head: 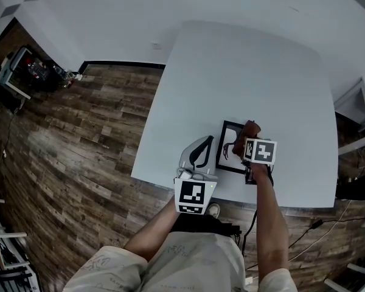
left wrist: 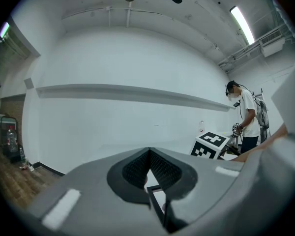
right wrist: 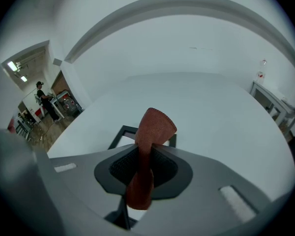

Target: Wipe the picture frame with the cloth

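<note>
Pinching a rust-brown cloth (right wrist: 150, 146) between the narrowed jaws of the right gripper (head: 250, 137), with the ribbed pads (right wrist: 119, 168) pressing its folded middle from both sides. Letting one rounded end of the cloth stand up past the fingertips and the other end hang down behind them. Holding that cloth over the right side of the black-bordered picture frame (head: 231, 146), toward its far corner; contact between cloth and frame not determinable. Frame itself lying flat on the white table (head: 243, 66), close to the front edge and nearer the front right corner, with a dark line drawing on its white sheet.

Holding the left gripper (head: 205, 142) just beside the frame's left edge, above the table's front edge, jaws meeting at the tips. Showing, through the narrow slit beneath those meeting pads (left wrist: 132, 168), one black corner of the frame; whether clamped there or merely lying beyond, not determinable.

Standing far off in the left gripper view: a second person (left wrist: 247, 119) in a white shirt. Surrounding the table: dark wood-plank floor (head: 79, 139).
</note>
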The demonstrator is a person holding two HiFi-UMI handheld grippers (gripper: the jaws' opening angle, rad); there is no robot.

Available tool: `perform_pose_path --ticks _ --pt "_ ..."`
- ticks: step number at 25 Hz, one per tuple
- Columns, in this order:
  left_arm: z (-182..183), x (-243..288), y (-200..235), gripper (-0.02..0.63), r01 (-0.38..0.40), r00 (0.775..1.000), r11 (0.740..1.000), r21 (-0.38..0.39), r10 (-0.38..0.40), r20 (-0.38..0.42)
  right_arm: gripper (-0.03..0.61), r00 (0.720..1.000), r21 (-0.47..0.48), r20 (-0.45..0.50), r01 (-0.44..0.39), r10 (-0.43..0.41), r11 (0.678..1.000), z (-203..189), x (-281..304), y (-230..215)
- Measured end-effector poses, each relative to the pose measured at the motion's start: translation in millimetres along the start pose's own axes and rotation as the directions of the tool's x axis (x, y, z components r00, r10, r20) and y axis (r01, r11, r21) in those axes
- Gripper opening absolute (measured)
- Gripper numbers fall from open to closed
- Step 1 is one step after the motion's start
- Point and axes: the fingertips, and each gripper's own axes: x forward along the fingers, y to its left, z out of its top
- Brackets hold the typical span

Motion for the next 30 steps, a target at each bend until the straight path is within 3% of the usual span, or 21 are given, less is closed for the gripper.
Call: perform_pose_path --ticks 6,12,18,30 --pt "3 -3 8 0.0 -0.017 1.0 1.0 -0.001 0.017 0.002 0.081 0.992 -0.041 0.01 -0.129 0.129 0.991 7 2 72" --pt "1 -7 12 0.0 -0.024 1.0 1.0 0.006 0.024 -0.006 0.081 0.991 -0.086 -0.057 -0.124 0.12 0.989 -8 25 94" --pt "-2 -8 12 0.0 -0.025 1.0 1.0 0.005 0.025 -0.011 0.081 0.994 -0.092 -0.071 -0.087 0.08 0.992 -16 26 75" --pt "-8 5 -11 0.0 0.025 1.0 1.0 -0.01 -0.025 -0.015 0.081 0.996 0.005 -0.066 0.056 -0.056 0.998 -31 -7 -27"
